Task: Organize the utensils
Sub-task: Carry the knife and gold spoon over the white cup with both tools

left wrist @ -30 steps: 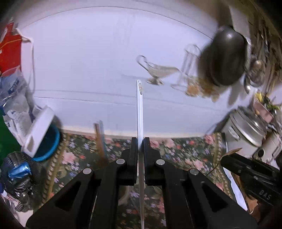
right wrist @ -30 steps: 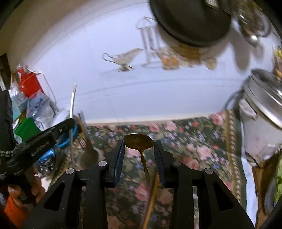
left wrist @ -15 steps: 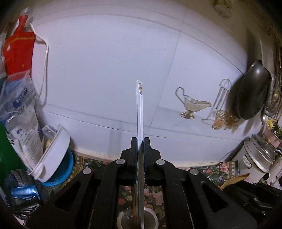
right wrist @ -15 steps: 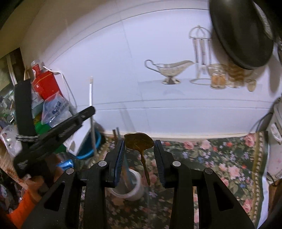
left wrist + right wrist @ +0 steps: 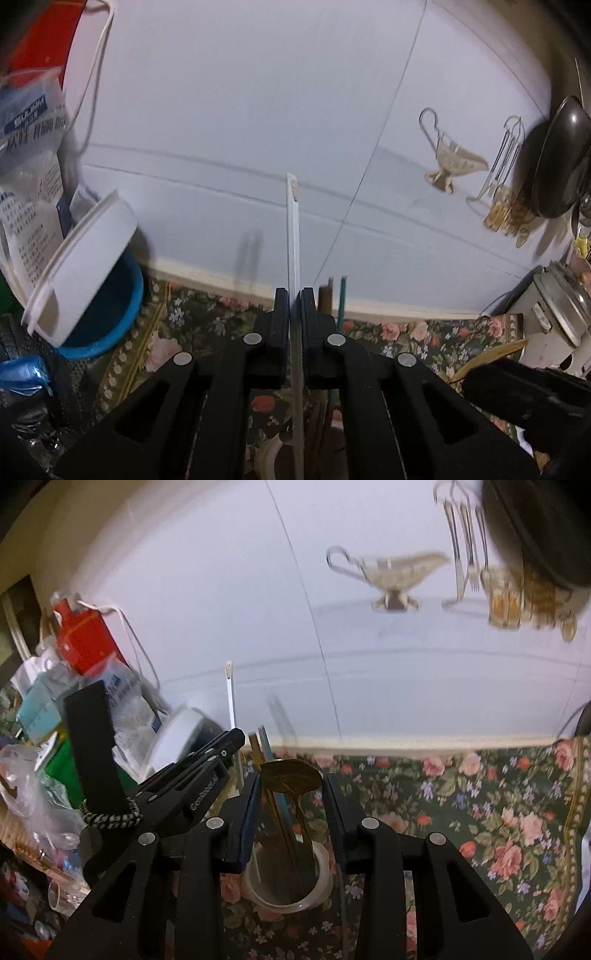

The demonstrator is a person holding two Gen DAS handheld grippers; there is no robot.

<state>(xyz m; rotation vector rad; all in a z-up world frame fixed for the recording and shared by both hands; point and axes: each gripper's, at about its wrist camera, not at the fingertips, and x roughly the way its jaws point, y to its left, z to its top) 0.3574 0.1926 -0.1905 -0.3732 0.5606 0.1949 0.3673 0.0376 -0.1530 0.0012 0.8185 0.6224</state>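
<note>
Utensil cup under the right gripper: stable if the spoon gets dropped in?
Probably tippy: the cup looks like light plastic, with tall chopsticks leaning inside it. Its smooth wall may slide on the floral cloth. Lowering the gold spoon seems safer.

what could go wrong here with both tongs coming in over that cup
The cup looks light and already holds tall utensils; a nudge from the right tongs, which grip the gold spoon by its bowl, might tip it. The left tongs sit close beside, so the two could knock together. The white utensil is pinched edge-on in the left tongs and may swivel on the way in.
</note>
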